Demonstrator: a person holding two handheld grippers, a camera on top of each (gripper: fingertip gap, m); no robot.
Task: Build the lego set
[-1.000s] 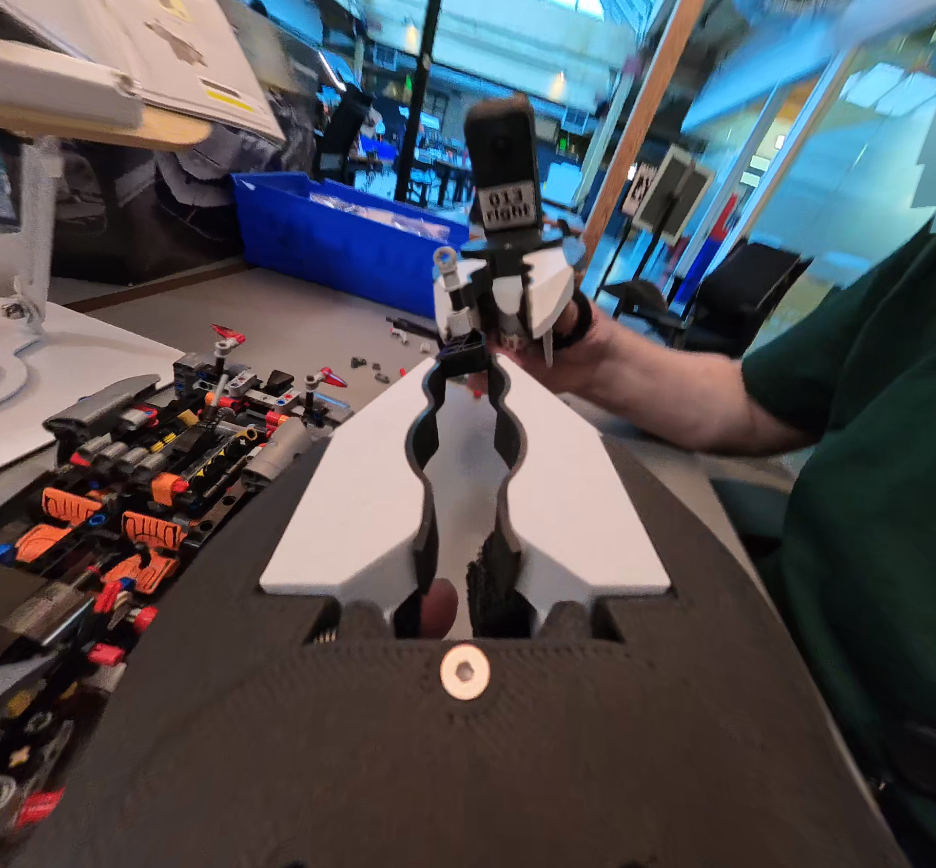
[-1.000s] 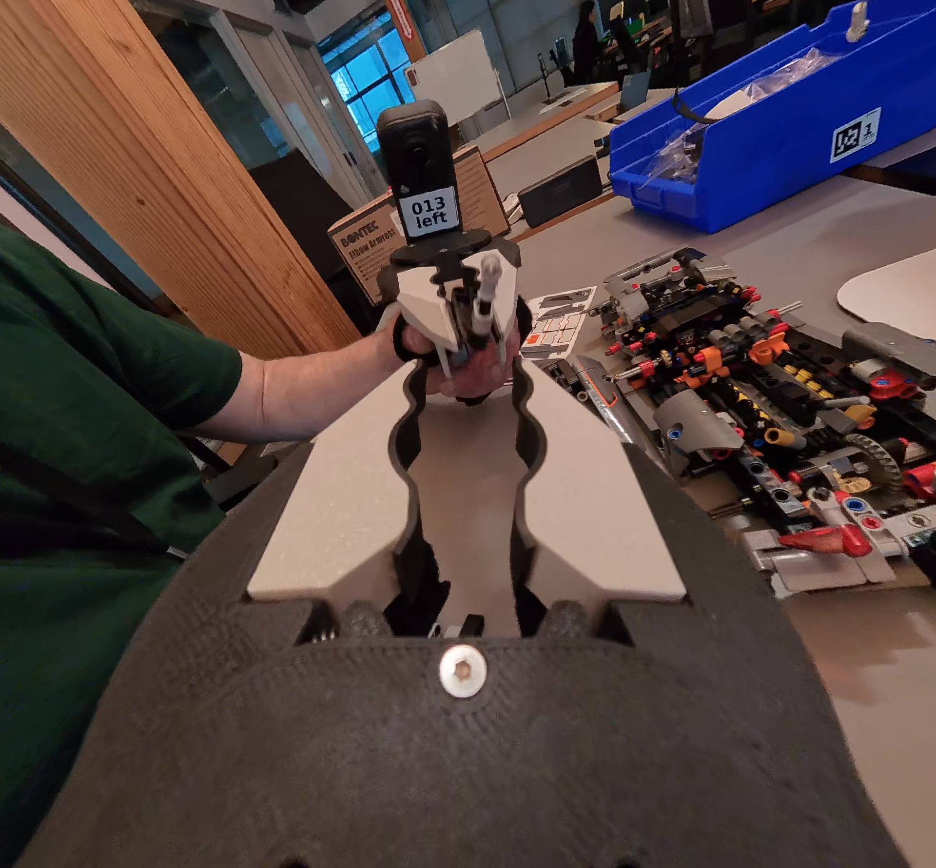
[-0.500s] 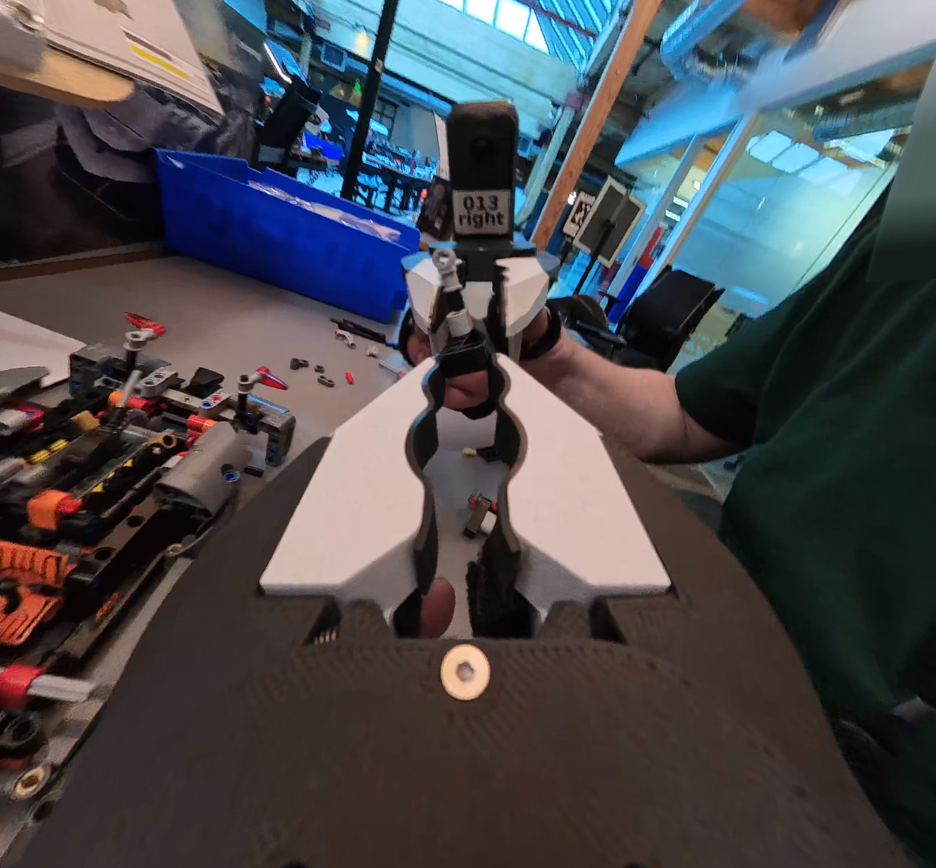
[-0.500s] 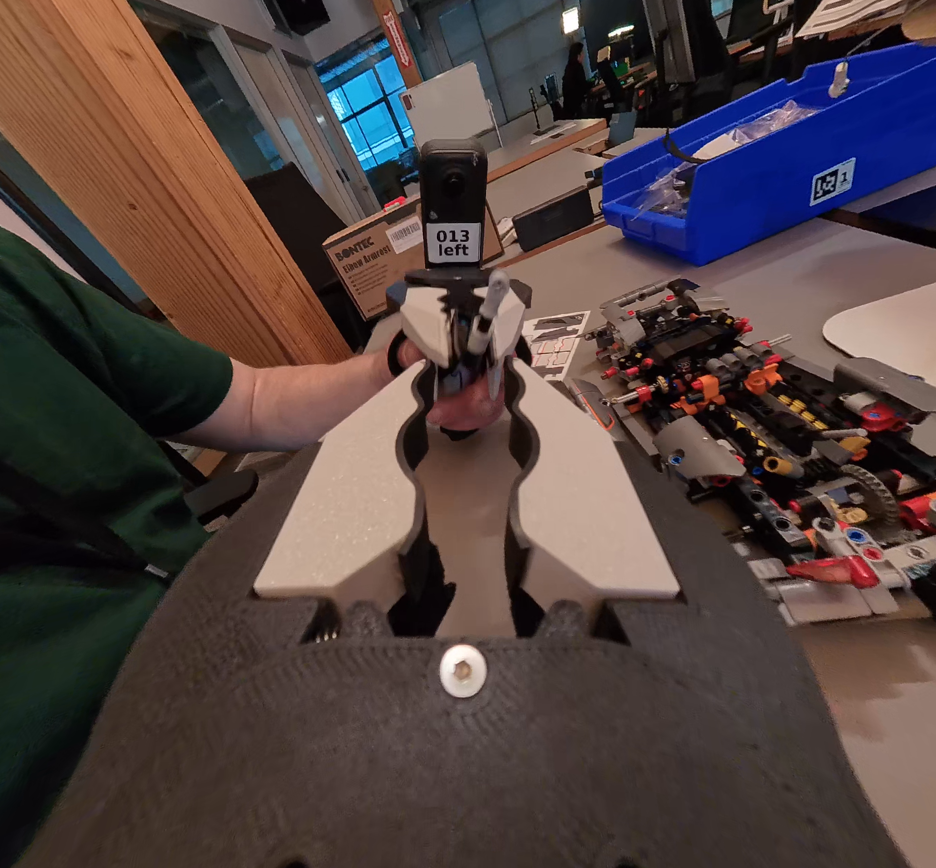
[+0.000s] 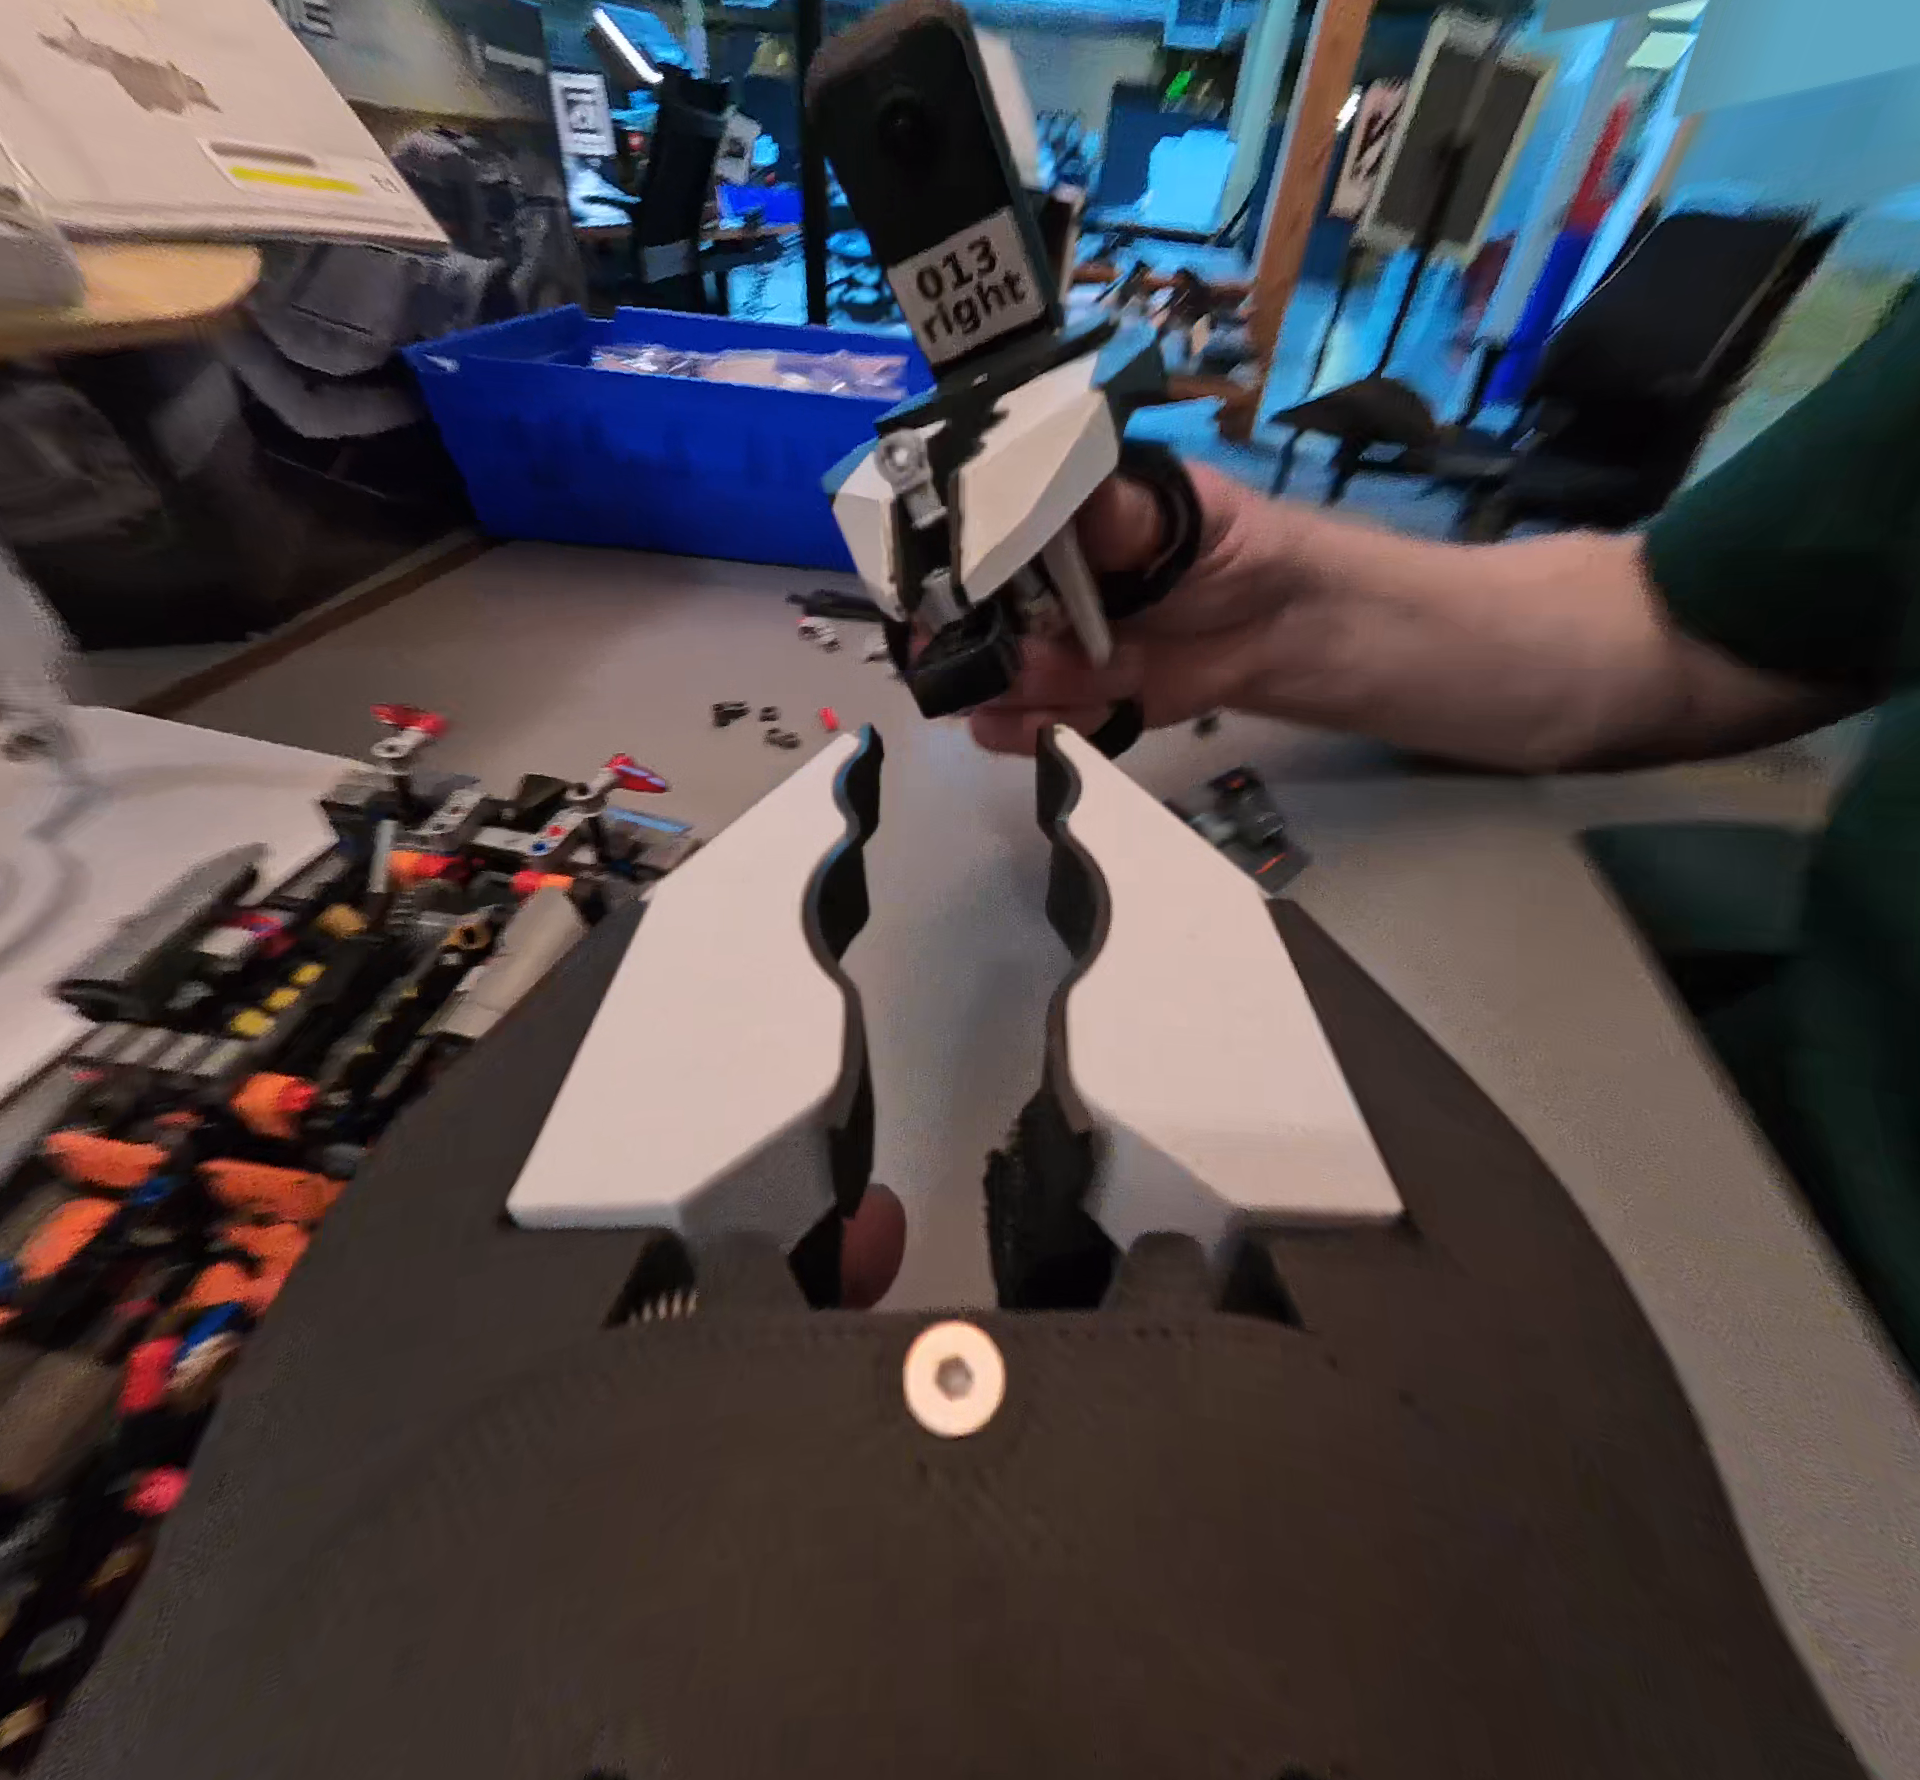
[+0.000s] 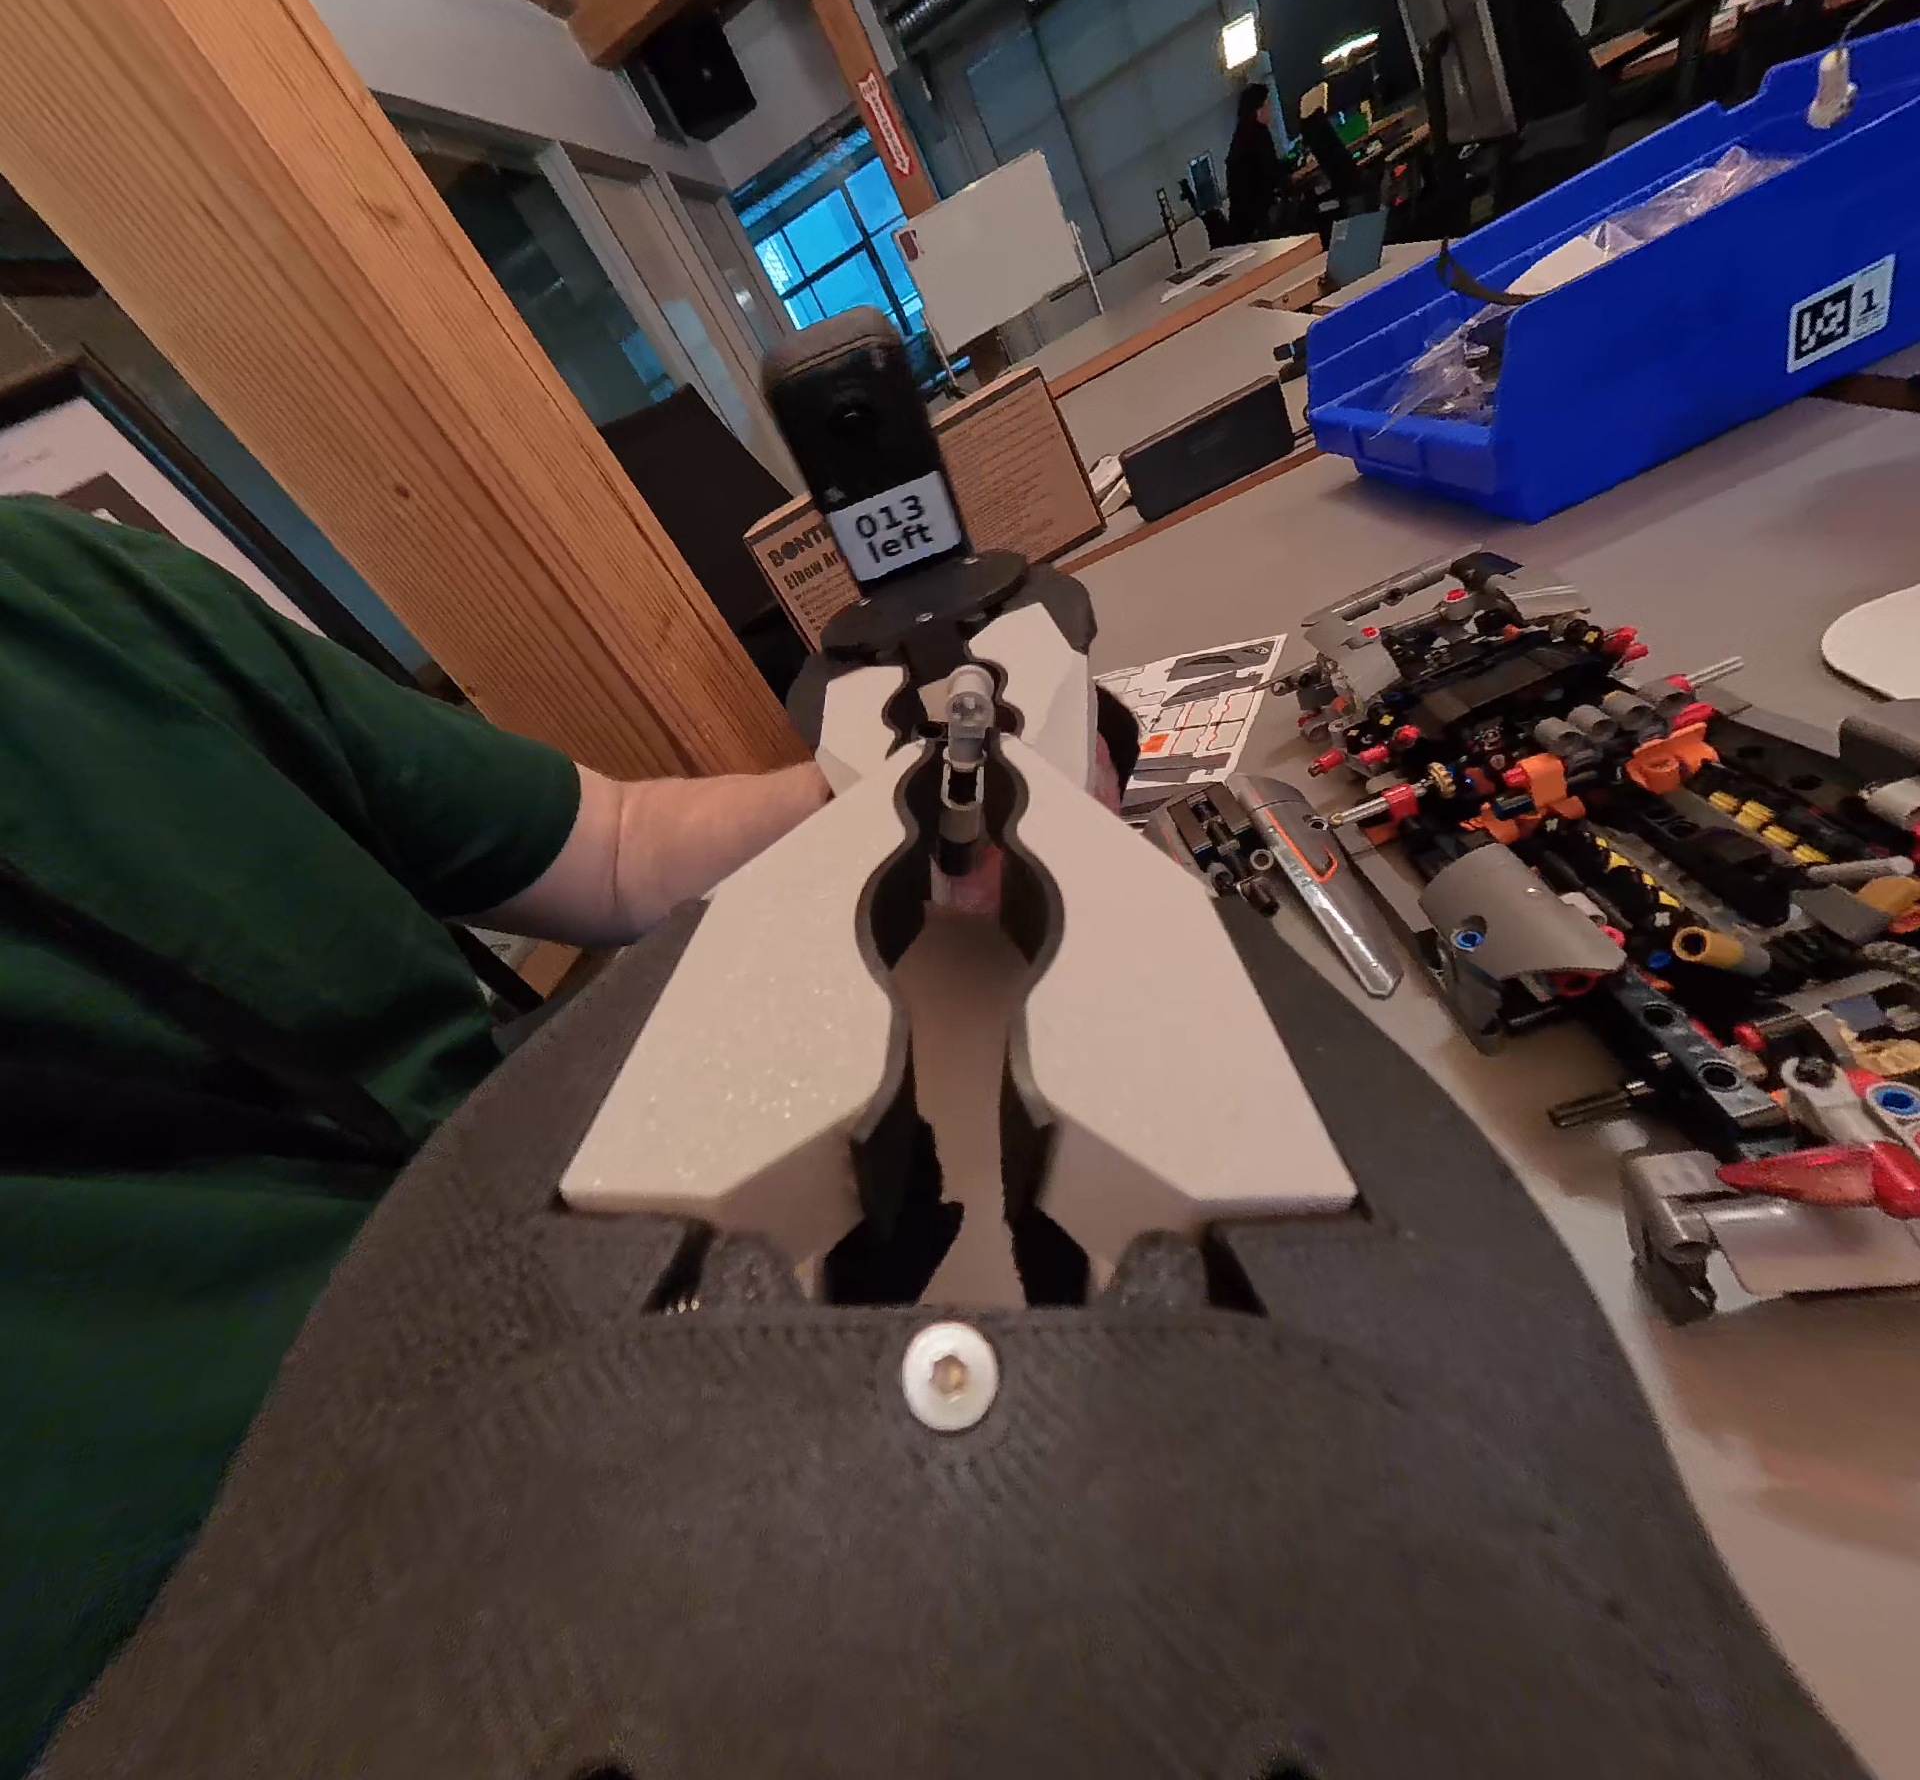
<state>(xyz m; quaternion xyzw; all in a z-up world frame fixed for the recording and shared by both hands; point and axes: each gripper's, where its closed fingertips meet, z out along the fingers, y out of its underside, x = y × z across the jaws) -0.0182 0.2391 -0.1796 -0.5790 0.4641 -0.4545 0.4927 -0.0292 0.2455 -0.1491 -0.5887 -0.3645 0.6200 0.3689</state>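
Right wrist view: right tool [image 6: 961, 821] pinches a slim grey-and-black rod piece [image 6: 958, 785]; left tool [image 5: 956, 743] gapes, wavy-edged.

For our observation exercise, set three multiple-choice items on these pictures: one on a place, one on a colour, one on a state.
1. Where does the blue bin stand?
A. on the floor
B. on the table, beyond the lego model
C. on a chair

2. What colour is the person's sleeve?
A. green
B. red
C. white

3. How are the left gripper jaws?
A. shut on a wheel
B. open and empty
C. shut on paper

Answers:
1 B: the bin sits on the grey top past the model.
2 A: the sleeve is dark green.
3 B: a wide bare gap shows between them; only the right gripper holds a grey rod.
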